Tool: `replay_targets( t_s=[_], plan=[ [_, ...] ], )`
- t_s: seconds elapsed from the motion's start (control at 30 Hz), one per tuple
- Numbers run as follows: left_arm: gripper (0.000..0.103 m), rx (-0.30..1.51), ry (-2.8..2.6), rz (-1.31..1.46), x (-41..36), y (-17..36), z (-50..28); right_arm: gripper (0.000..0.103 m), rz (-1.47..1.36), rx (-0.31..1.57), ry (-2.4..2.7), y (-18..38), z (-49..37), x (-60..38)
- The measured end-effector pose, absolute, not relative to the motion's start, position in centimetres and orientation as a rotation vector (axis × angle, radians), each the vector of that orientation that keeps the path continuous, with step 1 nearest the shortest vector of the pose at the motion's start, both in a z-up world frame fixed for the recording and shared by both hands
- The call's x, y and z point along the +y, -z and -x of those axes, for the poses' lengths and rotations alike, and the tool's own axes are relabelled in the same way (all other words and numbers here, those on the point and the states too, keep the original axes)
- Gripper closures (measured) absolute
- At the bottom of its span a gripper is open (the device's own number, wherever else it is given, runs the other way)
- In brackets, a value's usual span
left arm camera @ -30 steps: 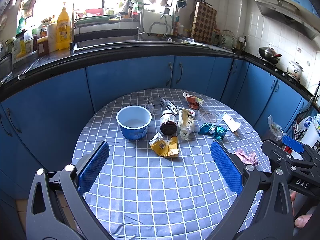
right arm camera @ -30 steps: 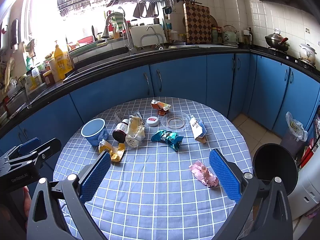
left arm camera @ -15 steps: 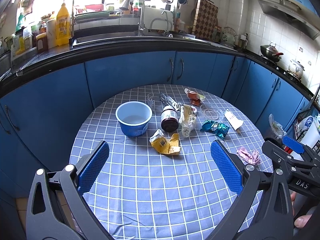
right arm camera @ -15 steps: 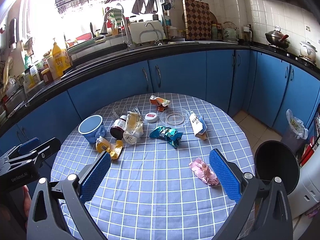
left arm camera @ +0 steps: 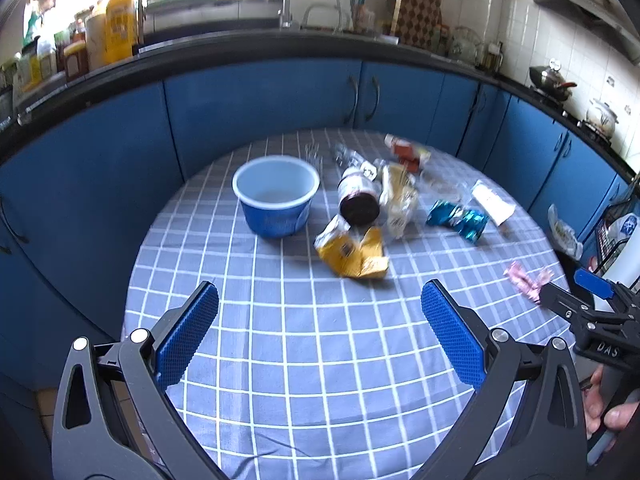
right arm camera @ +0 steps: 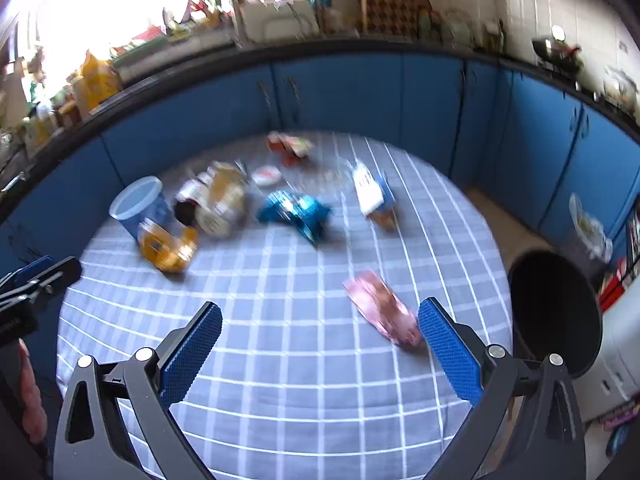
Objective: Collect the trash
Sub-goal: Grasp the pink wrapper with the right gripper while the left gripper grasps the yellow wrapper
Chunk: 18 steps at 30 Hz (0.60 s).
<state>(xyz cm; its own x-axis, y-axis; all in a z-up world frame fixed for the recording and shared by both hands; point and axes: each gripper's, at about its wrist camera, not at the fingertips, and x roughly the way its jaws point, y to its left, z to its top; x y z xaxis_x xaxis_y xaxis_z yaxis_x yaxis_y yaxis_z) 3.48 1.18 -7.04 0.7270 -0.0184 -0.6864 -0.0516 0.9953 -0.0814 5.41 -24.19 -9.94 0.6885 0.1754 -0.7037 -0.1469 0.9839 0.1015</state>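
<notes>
Trash lies on a round table with a blue checked cloth (left arm camera: 304, 344): a yellow wrapper (left arm camera: 352, 254), a teal foil wrapper (left arm camera: 458, 218), a pink wrapper (right arm camera: 382, 308), a cream packet (left arm camera: 398, 198), a white-and-blue carton (right arm camera: 372, 192) and a red-and-white packet (right arm camera: 290, 146). My left gripper (left arm camera: 320, 336) is open and empty above the near table edge, short of the yellow wrapper. My right gripper (right arm camera: 318, 350) is open and empty, with the pink wrapper just ahead of its right finger.
A blue cup (left arm camera: 276, 198) and a dark jar on its side (left arm camera: 358, 198) sit among the trash. A black bin (right arm camera: 554, 312) stands on the floor right of the table. Blue cabinets and a cluttered counter run behind.
Both grippers have moved forward and tilted down toward the table; the trash looks nearer and the right wrist view is blurred. Both jaws stay open.
</notes>
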Motion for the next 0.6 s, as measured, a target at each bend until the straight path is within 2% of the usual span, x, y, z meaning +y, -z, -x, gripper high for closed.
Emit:
replay_targets(
  t_s=[0.2, 0.5, 0.57, 0.6],
  plan=[
    [0.003, 0.805, -0.009, 0.102, 1.3, 9.0, -6.0, 0.007, -0.117, 0.868, -0.139, 12.7, -7.7, -26.7],
    [0.003, 0.872, 0.037, 0.099, -0.3, 11.4, -10.5, 0.007, -0.091, 0.904, -0.117, 14.3, -9.6, -27.1],
    [0.003, 0.888, 0.053, 0.105, -0.6, 12.0, -11.5, 0.010, -0.078, 0.907, -0.114, 14.6, -9.8, -27.0],
    [0.003, 0.894, 0.059, 0.108, -0.7, 12.2, -11.9, 0.022, -0.059, 0.910, -0.116, 14.8, -9.7, -26.7]
  ],
)
